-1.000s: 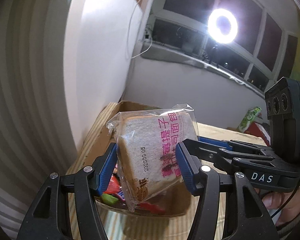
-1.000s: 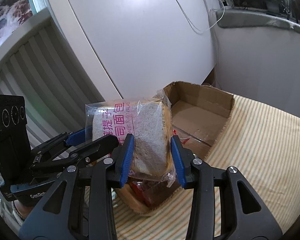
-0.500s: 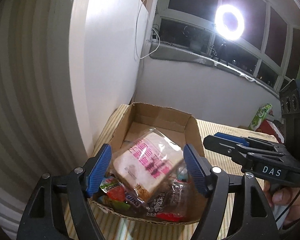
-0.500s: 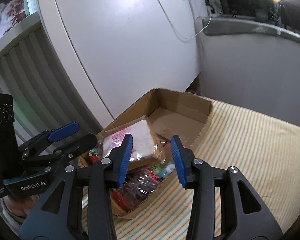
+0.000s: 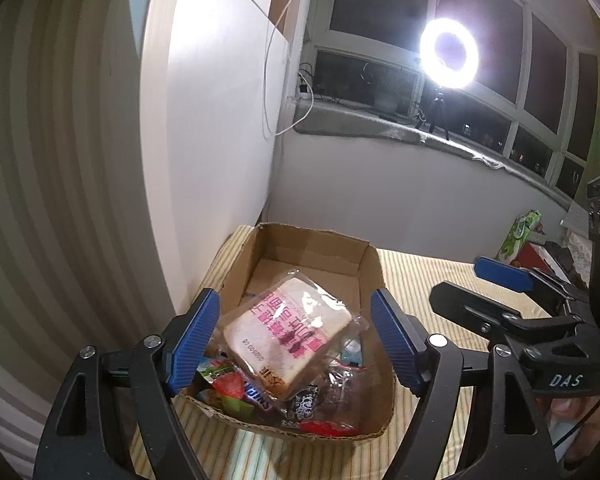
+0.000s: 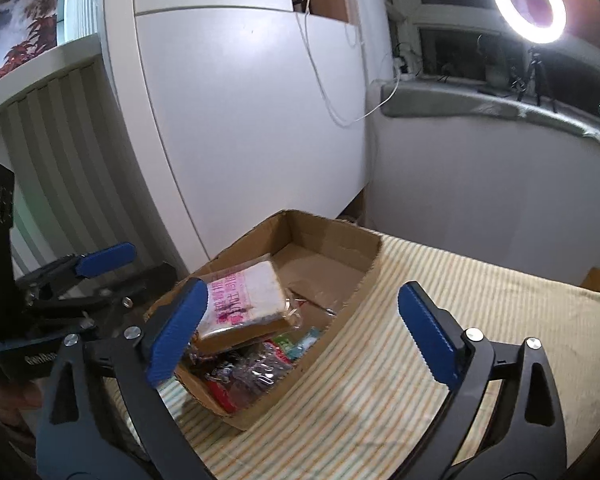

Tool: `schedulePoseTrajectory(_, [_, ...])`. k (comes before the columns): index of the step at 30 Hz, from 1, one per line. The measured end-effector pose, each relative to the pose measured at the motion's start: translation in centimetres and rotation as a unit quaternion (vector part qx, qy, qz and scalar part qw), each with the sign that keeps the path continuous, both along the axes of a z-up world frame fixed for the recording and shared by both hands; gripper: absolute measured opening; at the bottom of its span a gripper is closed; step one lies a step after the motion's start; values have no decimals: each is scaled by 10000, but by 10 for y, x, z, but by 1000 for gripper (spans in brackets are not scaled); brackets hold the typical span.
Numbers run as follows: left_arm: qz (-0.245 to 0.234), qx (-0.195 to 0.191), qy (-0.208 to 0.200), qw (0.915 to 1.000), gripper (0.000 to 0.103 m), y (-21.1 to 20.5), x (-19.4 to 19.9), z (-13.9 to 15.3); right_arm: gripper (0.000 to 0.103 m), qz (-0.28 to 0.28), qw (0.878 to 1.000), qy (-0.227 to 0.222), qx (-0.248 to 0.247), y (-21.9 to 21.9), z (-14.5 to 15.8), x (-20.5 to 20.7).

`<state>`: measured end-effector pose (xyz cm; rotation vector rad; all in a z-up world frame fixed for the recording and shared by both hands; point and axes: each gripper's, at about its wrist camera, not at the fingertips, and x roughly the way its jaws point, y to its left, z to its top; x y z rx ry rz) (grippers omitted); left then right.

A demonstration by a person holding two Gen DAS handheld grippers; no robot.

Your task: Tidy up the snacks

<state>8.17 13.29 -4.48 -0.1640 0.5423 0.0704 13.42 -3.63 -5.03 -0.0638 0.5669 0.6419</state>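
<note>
A wrapped slice of bread with pink print [image 5: 288,332] lies tilted on top of several snack packets [image 5: 236,390] at the near end of an open cardboard box [image 5: 319,240]. My left gripper [image 5: 294,340] hovers above the box's near end. Its jaws are opening, with nothing between the blue pads [image 5: 192,340]. My right gripper [image 6: 303,334] hangs over the box's [image 6: 351,304] right wall, its jaws also opening wide and empty. The bread [image 6: 244,300] sits below and left of it, touching neither gripper.
The box stands on a striped cloth [image 6: 439,280] against a white cabinet [image 6: 240,120]. Its far half shows bare cardboard. A green carton [image 5: 519,236] and a red item stand at the far right. A ring light [image 5: 449,54] glares from the windowsill.
A second ago both grippers held the bread package above the box. They let go, the bread dropped onto the snacks, and both grippers opened and drew back and up.
</note>
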Motion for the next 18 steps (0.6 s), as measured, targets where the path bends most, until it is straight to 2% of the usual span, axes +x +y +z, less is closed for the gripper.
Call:
schedulePoseTrajectory(1, [-12,-16,-22,10000,78,-1,-1,2,103,-62,10000,-34,-31,-3,1,-2])
schedulePoseTrajectory(9, [-244,-99,-206,9994,83,-12,-8,18,103,-581,9980,-241,-32,-42,10,-21])
schedulePoseTrajectory(14, [-417,8,-309,9986,84,-32,-15,28,103,-1501,9866,-634,10,-81,17,-42])
schedulePoseTrajectory(16, [-458,84,-386,9982,84,-40,-19,31,103,-1668,9834,-716,10,-93,22,-49])
schedulePoseTrajectory(18, [-485,187,-444,9977,89,-51,-23,35,103,-1898,9789,-763,-11,-107,27,-60])
